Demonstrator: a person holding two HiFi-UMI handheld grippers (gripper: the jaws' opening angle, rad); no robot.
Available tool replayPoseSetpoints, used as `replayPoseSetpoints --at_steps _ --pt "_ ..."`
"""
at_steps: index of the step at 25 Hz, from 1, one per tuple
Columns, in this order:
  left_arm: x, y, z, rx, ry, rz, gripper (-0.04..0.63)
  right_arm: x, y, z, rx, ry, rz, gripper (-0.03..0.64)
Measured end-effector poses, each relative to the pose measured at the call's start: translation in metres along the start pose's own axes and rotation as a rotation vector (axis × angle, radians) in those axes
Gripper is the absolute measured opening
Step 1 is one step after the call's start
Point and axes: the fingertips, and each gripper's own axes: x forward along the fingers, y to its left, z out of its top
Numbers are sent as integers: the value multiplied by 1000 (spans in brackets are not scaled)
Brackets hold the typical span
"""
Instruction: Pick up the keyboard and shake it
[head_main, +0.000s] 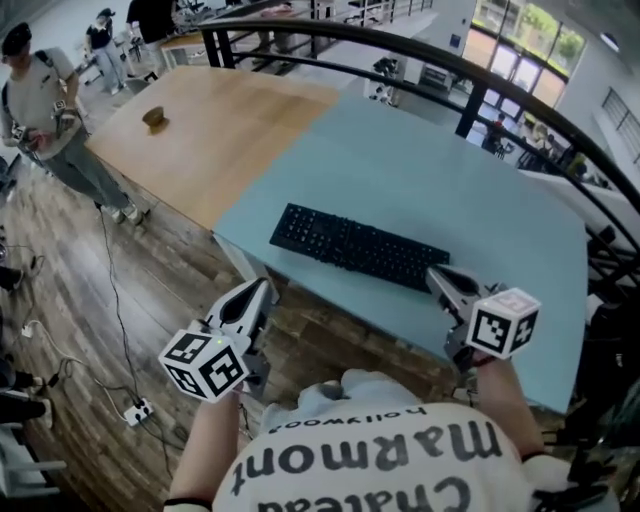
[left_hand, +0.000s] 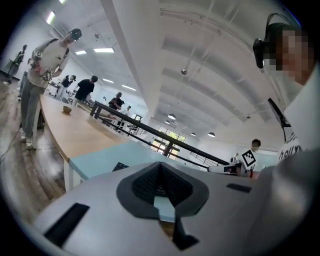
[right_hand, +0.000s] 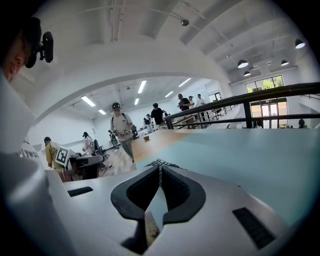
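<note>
Pale blue surface (head_main: 480, 200) butts right up against a wooden tabletop (head_main: 230, 140) with a small brown bowl (head_main: 153, 118) on it. Someone (head_main: 45, 110) standing by its left end, curved black railing (head_main: 400, 52) behind, white power strip (head_main: 137, 411) down on the plank floor (head_main: 60, 300).

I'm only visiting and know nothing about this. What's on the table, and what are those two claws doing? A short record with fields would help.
keyboard: black, lying flat on the blue table, near its front edge
left gripper: shut, empty, short of the table's front edge
right gripper: shut, empty, close to the keyboard's right end
lifted: no, not yet picked up
beyond: wooden table with a small brown bowl; a bystander next to it
</note>
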Motion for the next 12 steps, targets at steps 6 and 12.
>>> replayPoseSetpoints --at_steps 6,12 --pt "4 20 -9 -24 20 8 2 36 6 -3 6 42 33 41" --pt "23 34 -16 -42 75 11 2 78 6 1 15 83 77 41"
